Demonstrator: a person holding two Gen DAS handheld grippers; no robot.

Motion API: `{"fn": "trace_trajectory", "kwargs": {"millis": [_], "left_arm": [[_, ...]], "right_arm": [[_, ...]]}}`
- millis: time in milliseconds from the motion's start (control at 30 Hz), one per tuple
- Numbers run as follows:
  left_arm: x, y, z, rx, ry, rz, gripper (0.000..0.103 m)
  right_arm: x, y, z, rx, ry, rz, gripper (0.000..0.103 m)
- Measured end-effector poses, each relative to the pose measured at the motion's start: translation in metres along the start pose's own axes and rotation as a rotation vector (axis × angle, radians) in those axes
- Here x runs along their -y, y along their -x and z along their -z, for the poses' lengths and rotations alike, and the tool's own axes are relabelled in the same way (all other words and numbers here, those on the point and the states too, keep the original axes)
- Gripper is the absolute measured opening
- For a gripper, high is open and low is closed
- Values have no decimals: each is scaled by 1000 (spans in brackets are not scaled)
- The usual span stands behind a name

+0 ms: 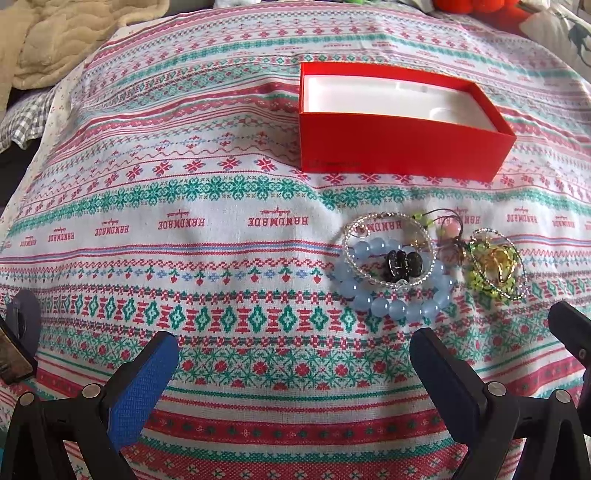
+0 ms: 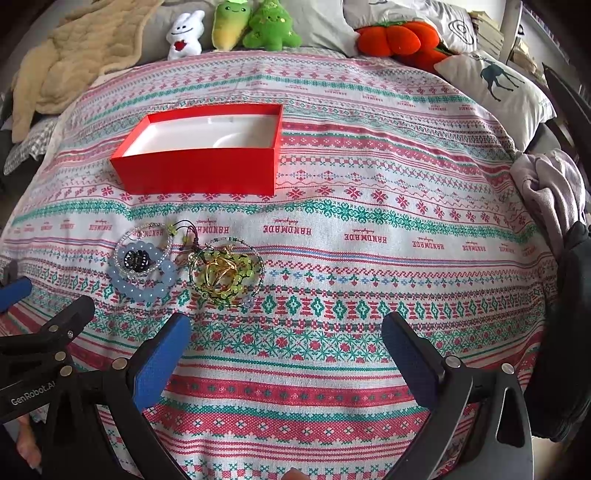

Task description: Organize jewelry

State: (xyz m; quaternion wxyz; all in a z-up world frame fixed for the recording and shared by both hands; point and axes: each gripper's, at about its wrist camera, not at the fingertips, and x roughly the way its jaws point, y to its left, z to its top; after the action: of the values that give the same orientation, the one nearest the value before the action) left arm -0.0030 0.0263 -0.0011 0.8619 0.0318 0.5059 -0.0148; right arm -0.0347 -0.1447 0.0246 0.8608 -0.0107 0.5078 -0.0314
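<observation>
An open red box (image 1: 402, 147) with a white lining sits on the patterned cloth; it also shows in the right wrist view (image 2: 195, 173). In front of it lies a jewelry pile: a blue bead bracelet (image 1: 397, 306) (image 2: 142, 290), a clear bead ring (image 1: 351, 254) around a black piece (image 1: 400, 266), and a green-and-gold tangle (image 1: 495, 271) (image 2: 225, 275). My left gripper (image 1: 295, 350) is open and empty, just short of the pile. My right gripper (image 2: 286, 332) is open and empty, to the right of the pile.
The patterned cloth (image 2: 369, 229) covers a bed. Plush toys (image 2: 255, 26), an orange plush (image 2: 395, 37) and a deer pillow (image 2: 495, 85) line the far edge. A beige blanket (image 2: 81, 48) lies at the far left, grey cloth (image 2: 546, 192) at the right.
</observation>
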Motion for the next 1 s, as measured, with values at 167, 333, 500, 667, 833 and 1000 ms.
{"fn": "trace_trajectory", "kwargs": {"millis": [167, 333, 500, 667, 833, 1000], "left_arm": [[-1, 0, 0, -1, -4, -4, 103], [-1, 1, 0, -3, -8, -5, 103], [0, 1, 0, -3, -9, -6, 103], [0, 1, 0, -4, -9, -6, 103], [0, 2, 0, -3, -9, -6, 103], [0, 2, 0, -2, -10, -7, 103]], "right_arm": [[1, 0, 0, 0, -2, -2, 103], [1, 0, 0, 0, -2, -3, 103], [0, 0, 1, -2, -4, -1, 103], [1, 0, 1, -2, -4, -1, 103], [1, 0, 1, -1, -3, 0, 103], [2, 0, 0, -4, -6, -1, 103]]}}
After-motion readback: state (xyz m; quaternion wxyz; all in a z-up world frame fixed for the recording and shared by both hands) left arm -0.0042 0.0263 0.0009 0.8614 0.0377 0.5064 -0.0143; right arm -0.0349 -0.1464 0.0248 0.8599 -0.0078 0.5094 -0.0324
